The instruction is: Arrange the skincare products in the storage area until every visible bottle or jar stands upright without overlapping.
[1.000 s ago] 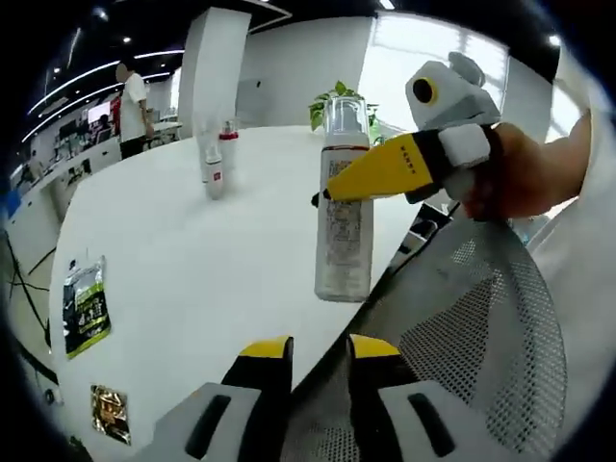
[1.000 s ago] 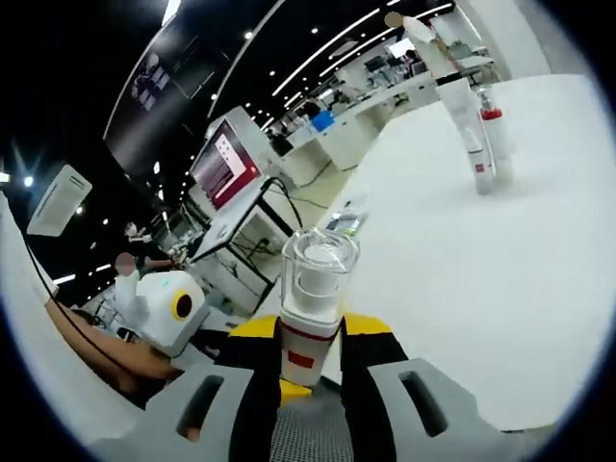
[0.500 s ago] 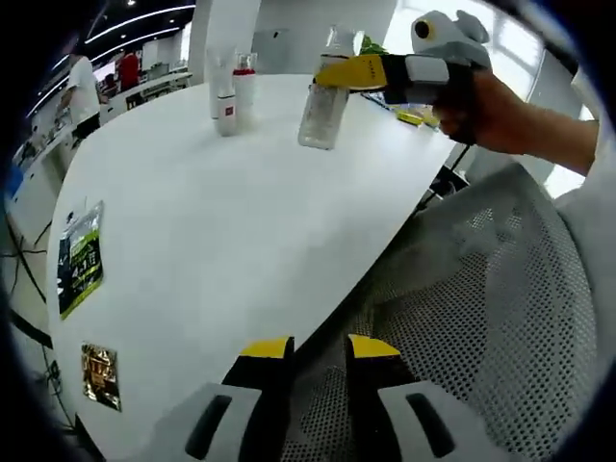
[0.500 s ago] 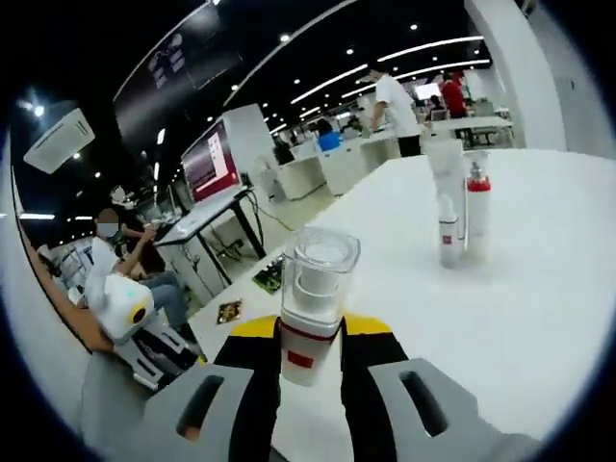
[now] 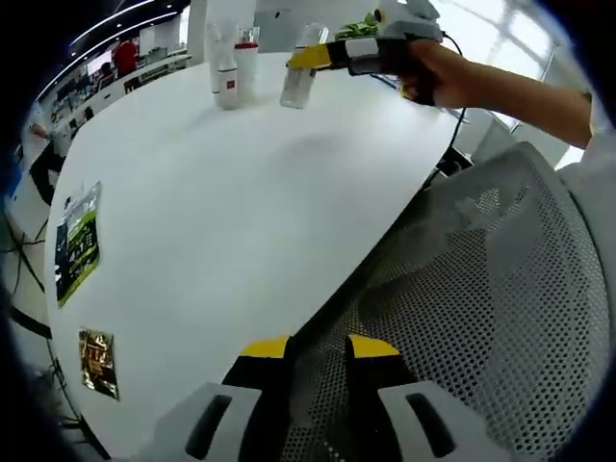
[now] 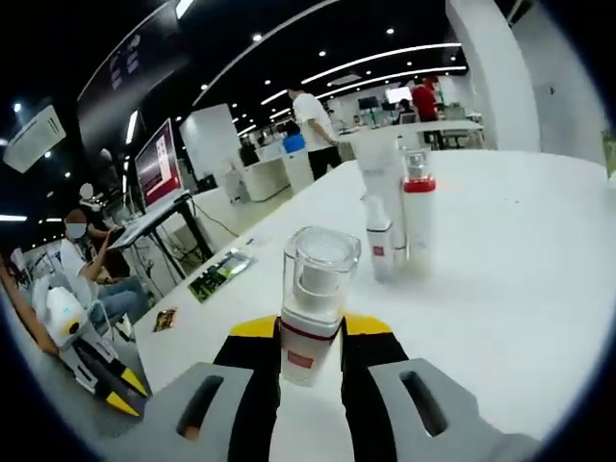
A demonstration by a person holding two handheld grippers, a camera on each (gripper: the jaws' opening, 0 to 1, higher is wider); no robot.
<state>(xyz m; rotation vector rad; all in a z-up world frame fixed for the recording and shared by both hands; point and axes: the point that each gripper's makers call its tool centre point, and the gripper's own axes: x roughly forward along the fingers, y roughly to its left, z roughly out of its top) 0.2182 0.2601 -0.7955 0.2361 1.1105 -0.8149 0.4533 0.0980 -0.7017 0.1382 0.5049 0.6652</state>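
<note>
Right gripper [image 6: 308, 332]: jaws clamped on the pump bottle [image 6: 316, 300], held upright above the surface [image 6: 500, 289], near the two standing bottles [image 6: 393, 217]. Left gripper [image 5: 306, 351]: jaws slightly parted and empty, hanging low over a mesh chair [image 5: 481, 318] at the surface edge. Recommended: lower the bottle vertically beside the pair, clear of contact, seat its base flat, then open the jaws without tipping it.

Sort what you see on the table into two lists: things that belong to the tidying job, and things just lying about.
Job:
clear-capped bottle held in the right claw
white tube
red-capped bottle

Lying about:
green packet
gold packet
mesh chair
</note>
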